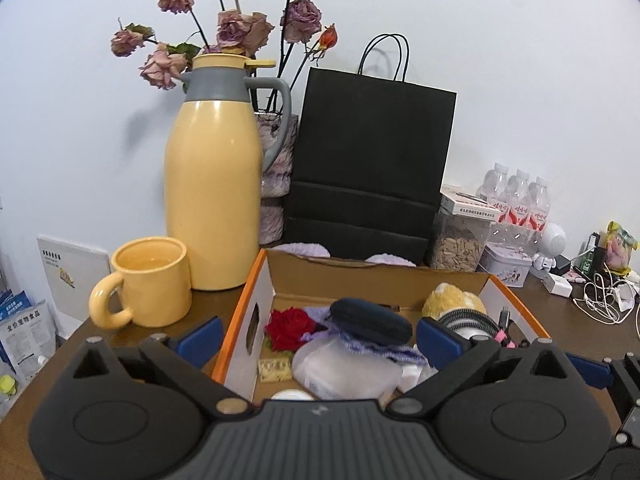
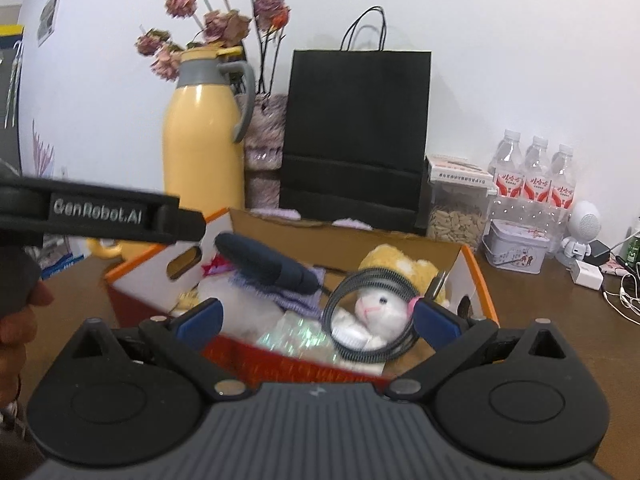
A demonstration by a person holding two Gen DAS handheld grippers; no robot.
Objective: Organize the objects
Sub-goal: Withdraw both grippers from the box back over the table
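An open cardboard box (image 1: 240, 304) with orange trim stands on the brown table. In it lie a dark blue zip case (image 1: 370, 322), a red fabric rose (image 1: 288, 328), a yellow plush (image 1: 452, 300), a coiled grey cable (image 1: 468, 316) and a clear plastic bag (image 1: 344, 368). My left gripper (image 1: 320, 340) is open wide at the box's near edge, with nothing between its blue pads. My right gripper (image 2: 320, 320) is also open and holds nothing, over the box's near wall (image 2: 280, 364). Ahead of it are the cable ring (image 2: 360, 354), a white plush (image 2: 372, 304) and the case (image 2: 264, 266).
Behind the box stand a yellow thermos (image 1: 212, 184), a yellow mug (image 1: 152, 280), a vase of dried roses (image 1: 276, 168) and a black paper bag (image 1: 368, 160). At the right are a seed jar (image 1: 460, 248), water bottles (image 1: 520, 200), a tin (image 1: 504, 268) and white cables (image 1: 600, 300).
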